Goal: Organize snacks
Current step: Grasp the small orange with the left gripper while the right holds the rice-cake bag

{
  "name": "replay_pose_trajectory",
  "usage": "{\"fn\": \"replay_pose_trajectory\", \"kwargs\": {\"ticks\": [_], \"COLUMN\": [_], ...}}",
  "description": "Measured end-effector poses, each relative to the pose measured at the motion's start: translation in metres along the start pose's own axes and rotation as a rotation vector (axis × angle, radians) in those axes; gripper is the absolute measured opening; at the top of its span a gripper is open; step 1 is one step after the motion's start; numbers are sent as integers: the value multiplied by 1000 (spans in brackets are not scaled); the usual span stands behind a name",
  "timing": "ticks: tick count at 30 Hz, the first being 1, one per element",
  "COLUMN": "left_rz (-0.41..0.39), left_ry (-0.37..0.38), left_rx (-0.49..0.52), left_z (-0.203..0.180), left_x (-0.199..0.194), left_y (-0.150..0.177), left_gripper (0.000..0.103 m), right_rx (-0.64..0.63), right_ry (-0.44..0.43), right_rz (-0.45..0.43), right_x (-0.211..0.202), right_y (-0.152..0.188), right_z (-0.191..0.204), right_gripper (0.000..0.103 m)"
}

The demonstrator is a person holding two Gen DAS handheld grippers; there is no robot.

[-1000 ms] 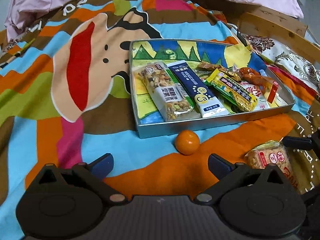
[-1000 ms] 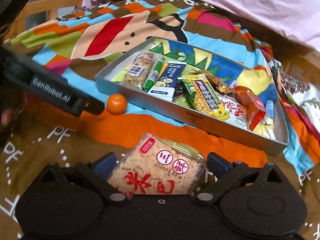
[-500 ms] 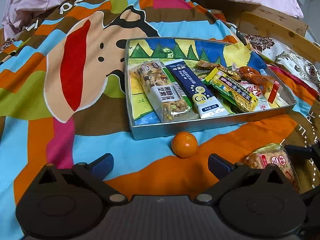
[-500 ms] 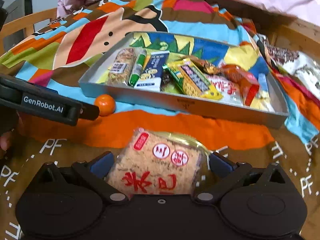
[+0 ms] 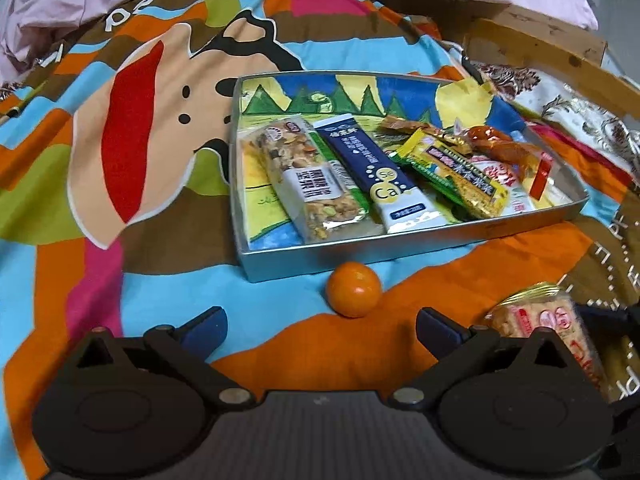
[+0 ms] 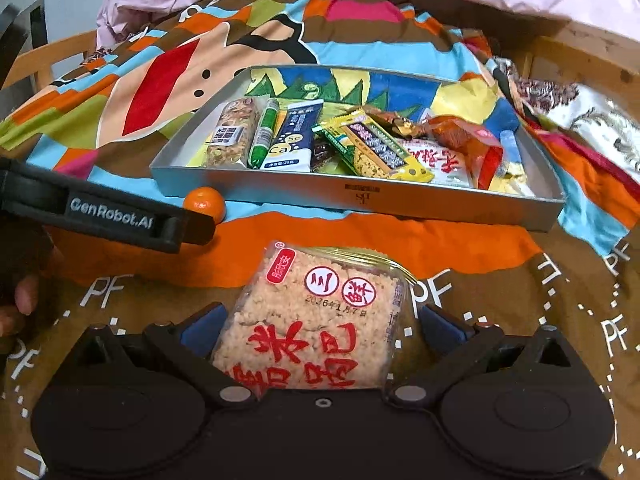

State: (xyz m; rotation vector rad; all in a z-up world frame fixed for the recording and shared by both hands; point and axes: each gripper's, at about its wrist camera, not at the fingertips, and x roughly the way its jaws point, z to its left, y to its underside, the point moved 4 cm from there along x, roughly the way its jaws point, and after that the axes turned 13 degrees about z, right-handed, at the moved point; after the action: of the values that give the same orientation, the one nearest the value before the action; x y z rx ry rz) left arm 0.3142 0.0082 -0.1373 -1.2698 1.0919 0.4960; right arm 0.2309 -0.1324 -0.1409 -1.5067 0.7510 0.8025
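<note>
The right gripper, jaws spread, straddles the rice cracker pack; the left gripper gapes near the tangerine beside the tin tray's front edge.

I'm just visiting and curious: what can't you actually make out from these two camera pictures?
- Right wrist view: whether the right gripper touches the clear-wrapped puffed rice cracker pack between its fingers; the pack's near end is hidden behind the gripper body.
- Left wrist view: the same pack is partly covered by the left gripper's housing.
- Both views: snacks at the right of the silver metal tray overlap, hiding lower ones.
- Small print on wrappers is unreadable.
</note>
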Motion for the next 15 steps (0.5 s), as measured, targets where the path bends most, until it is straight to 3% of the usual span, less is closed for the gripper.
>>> {"fn": "replay_pose_trajectory", "kwargs": {"ticks": [6,15], "left_rz": [-12,-35], "left_ry": [36,78], "left_rx": [-7,-3], "left_z": [-2,-5], "left_x": [3,9], "left_y": [0,-8], "left_gripper": [100,78], "right_rx": [5,-4], "right_ry": [-15,-33], "right_rz": [-23,-44], "right_x": [-3,-2], "right_y": [-1,-1], "right_z": [1,0], "right_gripper": [88,85]}}
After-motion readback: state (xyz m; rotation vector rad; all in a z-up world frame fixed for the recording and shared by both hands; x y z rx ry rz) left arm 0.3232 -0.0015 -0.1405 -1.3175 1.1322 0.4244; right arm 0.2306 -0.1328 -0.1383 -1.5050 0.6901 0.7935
